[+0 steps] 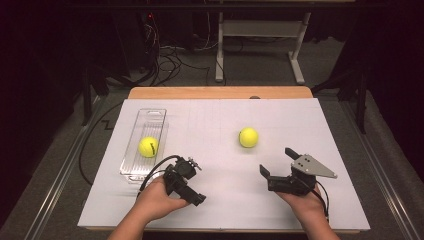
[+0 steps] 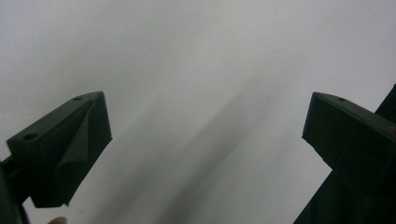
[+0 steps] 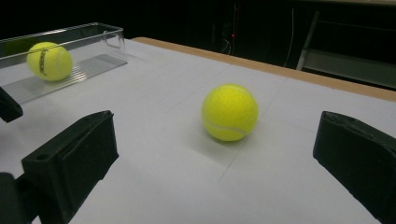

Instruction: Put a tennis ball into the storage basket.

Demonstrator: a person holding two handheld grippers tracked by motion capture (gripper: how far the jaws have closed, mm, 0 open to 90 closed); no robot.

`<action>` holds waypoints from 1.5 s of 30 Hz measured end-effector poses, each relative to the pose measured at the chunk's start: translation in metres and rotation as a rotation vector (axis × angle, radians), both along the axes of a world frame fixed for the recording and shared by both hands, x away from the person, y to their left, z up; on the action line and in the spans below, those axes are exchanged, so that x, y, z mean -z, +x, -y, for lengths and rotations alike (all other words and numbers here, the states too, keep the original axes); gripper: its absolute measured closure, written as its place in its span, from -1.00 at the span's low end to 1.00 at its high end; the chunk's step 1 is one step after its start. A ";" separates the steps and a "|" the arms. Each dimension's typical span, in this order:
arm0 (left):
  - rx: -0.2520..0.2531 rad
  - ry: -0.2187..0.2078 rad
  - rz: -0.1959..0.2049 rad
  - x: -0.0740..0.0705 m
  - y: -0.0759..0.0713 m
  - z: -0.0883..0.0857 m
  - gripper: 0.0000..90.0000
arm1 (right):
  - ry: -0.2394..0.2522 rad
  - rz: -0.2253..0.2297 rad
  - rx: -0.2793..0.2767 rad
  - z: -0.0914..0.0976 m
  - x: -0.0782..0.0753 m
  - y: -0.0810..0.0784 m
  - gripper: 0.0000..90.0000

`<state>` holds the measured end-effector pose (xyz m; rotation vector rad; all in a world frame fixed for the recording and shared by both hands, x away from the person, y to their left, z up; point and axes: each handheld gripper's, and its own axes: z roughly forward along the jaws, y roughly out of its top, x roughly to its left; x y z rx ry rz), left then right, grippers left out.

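White table (image 1: pixel 200 115): one ball (image 1: pixel 148 147) in tray (image 1: pixel 150 116), centre ball (image 1: pixel 248 137) loose. Right gripper (image 1: pixel 278 165) wide, approaching; closing next. Left gripper (image 1: pixel 199 199) wide, idle.

Both hands come in low and side by side, each holding a black tool: the left tool (image 1: pixel 197 192) and the right tool (image 1: pixel 278 161) have jaws wide apart, gripping nothing.

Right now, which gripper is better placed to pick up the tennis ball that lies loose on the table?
The right gripper. Its jaws are open and face the loose tennis ball, which sits between them in the right gripper view. The left gripper points down at the bare table.
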<state>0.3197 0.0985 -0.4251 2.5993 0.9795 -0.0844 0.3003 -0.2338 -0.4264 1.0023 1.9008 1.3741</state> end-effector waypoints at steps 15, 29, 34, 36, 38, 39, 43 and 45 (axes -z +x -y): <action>-0.003 0.003 -0.017 0.003 0.002 0.000 -0.95 | -0.031 -0.005 0.010 -0.019 0.002 0.033 -1.00; 0.003 0.007 -0.015 0.002 0.001 0.000 -0.95 | -0.020 -0.037 0.019 -0.032 0.002 0.053 -0.99; 0.004 0.008 -0.017 0.003 0.001 0.002 -0.95 | -0.021 -0.053 0.024 -0.034 0.004 0.064 -0.97; 0.004 0.010 -0.017 0.003 0.000 0.002 -0.95 | -0.025 -0.057 0.033 -0.035 0.006 0.069 -0.96; 0.006 0.009 -0.015 0.003 0.000 0.001 -0.95 | -0.028 -0.066 0.043 -0.036 0.007 0.073 -0.96; 0.006 0.008 -0.015 0.002 0.000 0.001 -0.95 | -0.029 -0.070 0.043 -0.036 0.007 0.075 -0.96; 0.009 0.002 -0.020 0.002 0.000 0.000 -0.95 | -0.032 -0.072 0.043 -0.039 0.007 0.082 -0.96; 0.009 0.000 -0.021 0.002 0.001 0.000 -0.95 | -0.041 -0.079 0.049 -0.041 0.007 0.085 -0.96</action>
